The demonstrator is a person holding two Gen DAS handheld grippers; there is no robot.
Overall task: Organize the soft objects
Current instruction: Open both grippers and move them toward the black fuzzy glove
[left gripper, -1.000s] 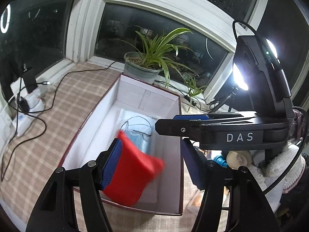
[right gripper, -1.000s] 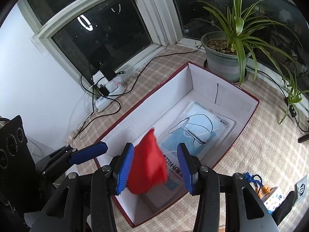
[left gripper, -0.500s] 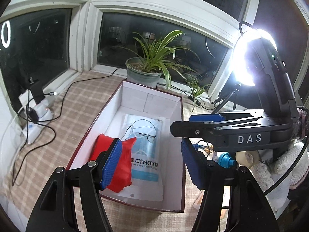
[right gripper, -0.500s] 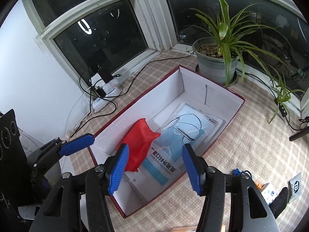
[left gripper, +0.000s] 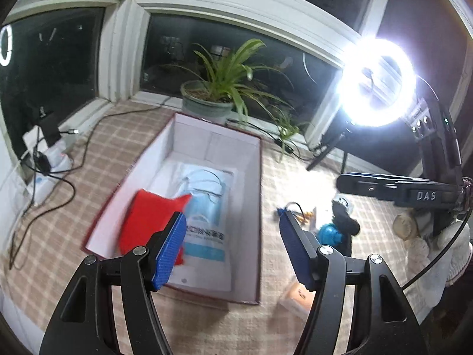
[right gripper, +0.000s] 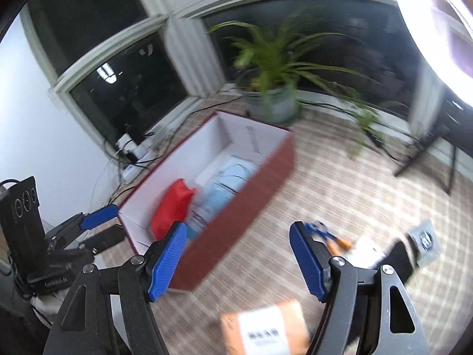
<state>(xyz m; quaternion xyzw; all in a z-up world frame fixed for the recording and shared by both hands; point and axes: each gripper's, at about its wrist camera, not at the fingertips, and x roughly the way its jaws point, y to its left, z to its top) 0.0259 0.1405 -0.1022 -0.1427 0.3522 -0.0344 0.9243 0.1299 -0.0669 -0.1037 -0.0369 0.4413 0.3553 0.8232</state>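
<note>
A red cloth (left gripper: 145, 222) lies in the dark-red box (left gripper: 260, 213) with white inside, on its left side, next to a blue face-mask pack (left gripper: 207, 207). Both show in the right wrist view too: the cloth (right gripper: 171, 207), the pack (right gripper: 224, 183), the box (right gripper: 242, 207). My left gripper (left gripper: 233, 248) is open and empty above the box's near end. My right gripper (right gripper: 239, 263) is open and empty, to the right of the box, above the checked cloth. An orange packet (right gripper: 266, 331) lies below it.
A potted plant (left gripper: 212, 100) stands behind the box. Cables and a power strip (left gripper: 44, 159) lie at the left. Small items, blue and black (left gripper: 337, 227), lie right of the box. A bright ring light (left gripper: 375, 82) on a stand is at the right.
The red cloth was let go and dropped into the box. Both grippers opened, rose and pulled back; the right one swung right, away from the box.
</note>
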